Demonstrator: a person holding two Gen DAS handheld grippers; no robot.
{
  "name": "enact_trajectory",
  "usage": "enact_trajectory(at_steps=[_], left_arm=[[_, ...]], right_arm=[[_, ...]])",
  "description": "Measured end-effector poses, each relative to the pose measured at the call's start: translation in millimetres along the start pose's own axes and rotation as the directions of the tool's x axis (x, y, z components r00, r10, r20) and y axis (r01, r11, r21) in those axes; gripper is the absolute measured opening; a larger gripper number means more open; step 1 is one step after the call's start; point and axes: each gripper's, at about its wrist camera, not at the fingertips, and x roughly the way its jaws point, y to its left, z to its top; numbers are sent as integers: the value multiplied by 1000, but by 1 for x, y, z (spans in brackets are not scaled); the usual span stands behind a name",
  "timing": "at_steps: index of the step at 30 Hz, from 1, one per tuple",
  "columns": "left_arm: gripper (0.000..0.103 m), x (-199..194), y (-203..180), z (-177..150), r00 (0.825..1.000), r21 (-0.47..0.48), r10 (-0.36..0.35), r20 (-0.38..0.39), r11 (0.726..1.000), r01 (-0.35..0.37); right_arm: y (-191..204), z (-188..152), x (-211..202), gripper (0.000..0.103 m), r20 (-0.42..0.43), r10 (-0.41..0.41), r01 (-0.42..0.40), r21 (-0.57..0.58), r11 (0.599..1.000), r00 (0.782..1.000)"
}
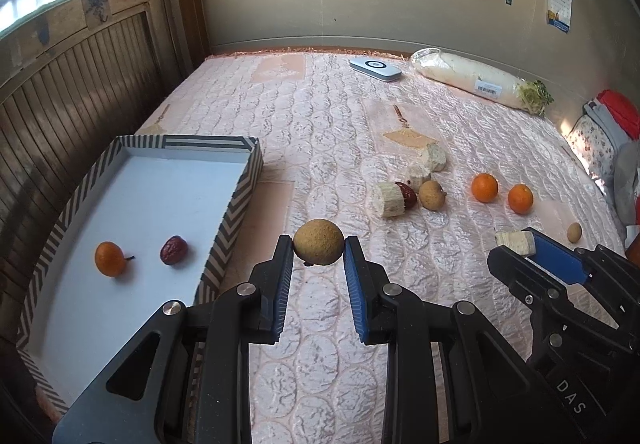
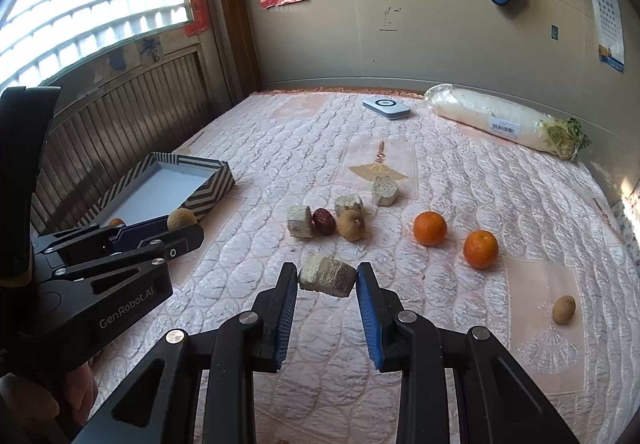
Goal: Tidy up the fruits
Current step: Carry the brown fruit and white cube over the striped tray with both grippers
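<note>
My left gripper (image 1: 319, 252) is shut on a round brown longan (image 1: 319, 246), held above the quilt just right of the striped box (image 1: 236, 200). Inside the box lie a small orange (image 1: 109, 259) and a red date (image 1: 173, 250). My right gripper (image 2: 328, 280) is shut on a pale sugarcane chunk (image 2: 327, 274), lifted off the quilt. Loose on the bed are more cane chunks (image 2: 300, 221), a red date (image 2: 324, 221), a longan (image 2: 351, 225), two oranges (image 2: 429, 228) (image 2: 480, 249) and a small longan (image 2: 563, 309).
A wrapped white radish (image 2: 496, 122) and a flat white device (image 2: 386, 108) lie by the far wall. Wood panelling runs along the left of the bed. Pillows and clothes (image 1: 608, 132) are piled at the right edge.
</note>
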Motion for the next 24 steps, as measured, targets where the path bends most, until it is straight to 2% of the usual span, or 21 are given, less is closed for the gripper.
enact_trajectory(at_steps=[24], left_arm=[[25, -14, 76, -7, 994, -111, 105, 11, 988, -103]], right_arm=[[86, 13, 24, 29, -32, 133, -136, -151, 979, 991]])
